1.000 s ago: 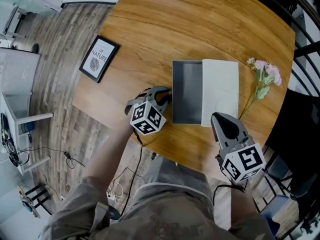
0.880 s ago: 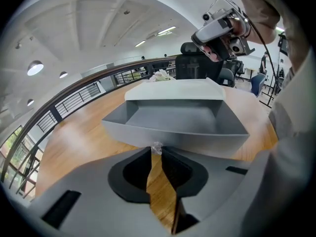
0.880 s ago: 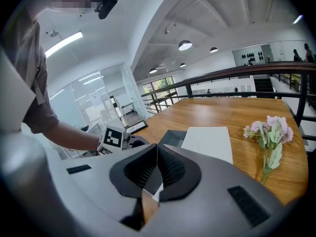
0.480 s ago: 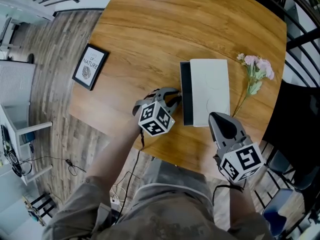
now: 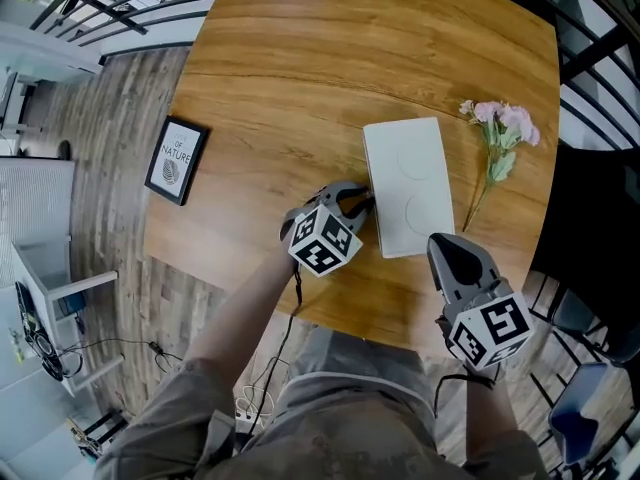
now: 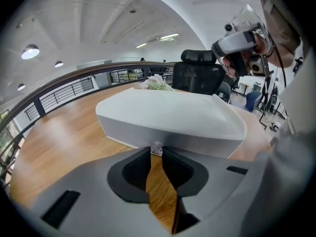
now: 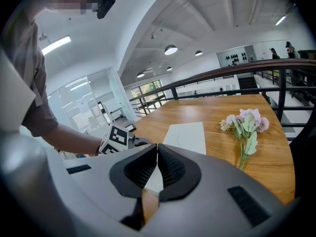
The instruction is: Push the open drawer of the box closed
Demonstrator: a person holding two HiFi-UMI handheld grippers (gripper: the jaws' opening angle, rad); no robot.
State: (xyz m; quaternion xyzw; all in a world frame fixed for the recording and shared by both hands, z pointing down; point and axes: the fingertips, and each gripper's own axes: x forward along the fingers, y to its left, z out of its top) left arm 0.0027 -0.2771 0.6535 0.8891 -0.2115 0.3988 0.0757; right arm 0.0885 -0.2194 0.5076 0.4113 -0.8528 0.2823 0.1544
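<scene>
Your left gripper (image 5: 362, 206) is against the left side of the white box (image 5: 408, 183), which lies flat near your edge of the round wooden table (image 5: 300, 68). The box's drawer (image 6: 168, 138) sits fully in, its front flush with the shell, so no opening shows from above. In your left gripper view the jaws are drawn to a narrow slit, and the drawer's small clear knob (image 6: 157, 147) fills that slit right at the tips, pinched between them. Your right gripper (image 5: 447, 241) hovers just beside the box's near right corner without touching it; its jaws meet at the tips and hold nothing. A sprig of pink flowers (image 5: 500, 138) lies to the right of the box, and a framed print (image 5: 177, 160) rests at the table's left edge, well apart.
</scene>
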